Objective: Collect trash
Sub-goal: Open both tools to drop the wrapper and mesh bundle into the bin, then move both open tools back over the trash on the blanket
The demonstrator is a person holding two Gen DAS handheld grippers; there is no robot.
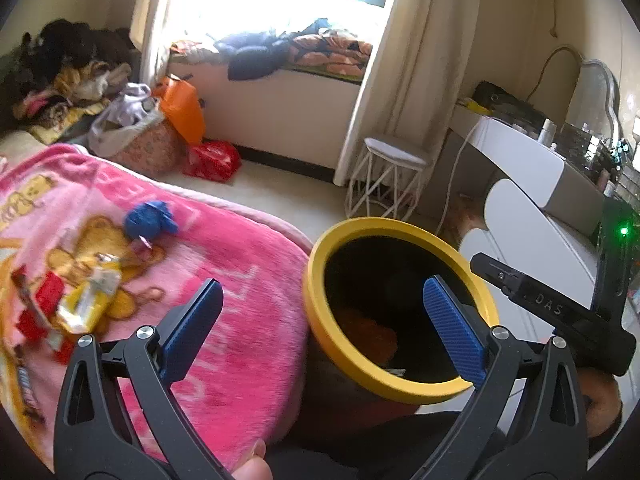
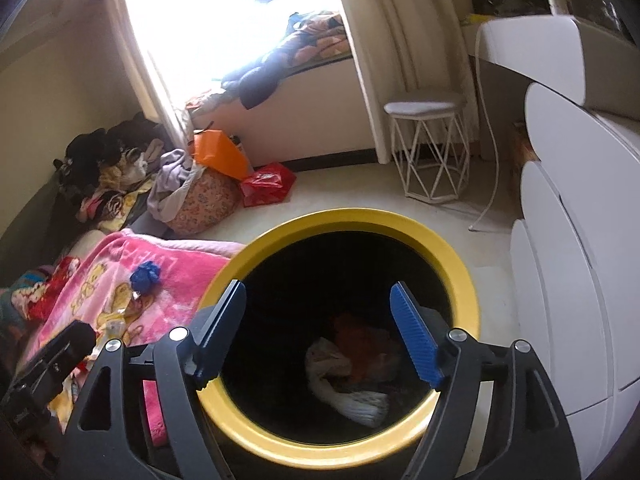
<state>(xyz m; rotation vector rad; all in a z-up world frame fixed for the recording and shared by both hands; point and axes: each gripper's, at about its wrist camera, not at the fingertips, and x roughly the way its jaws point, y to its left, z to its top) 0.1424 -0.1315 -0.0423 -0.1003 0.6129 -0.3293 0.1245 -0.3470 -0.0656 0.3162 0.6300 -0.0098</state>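
Observation:
A black bin with a yellow rim stands beside the bed. Inside lie crumpled white and orange trash. On the pink blanket lie a blue crumpled wad, a yellow wrapper and red wrappers. My left gripper is open and empty, straddling the blanket edge and the bin. My right gripper is open and empty, right over the bin mouth; its body also shows in the left wrist view.
A white wire stool stands by the curtain. White drawers are at the right. An orange bag, a red bag and piles of clothes lie on the floor at the left.

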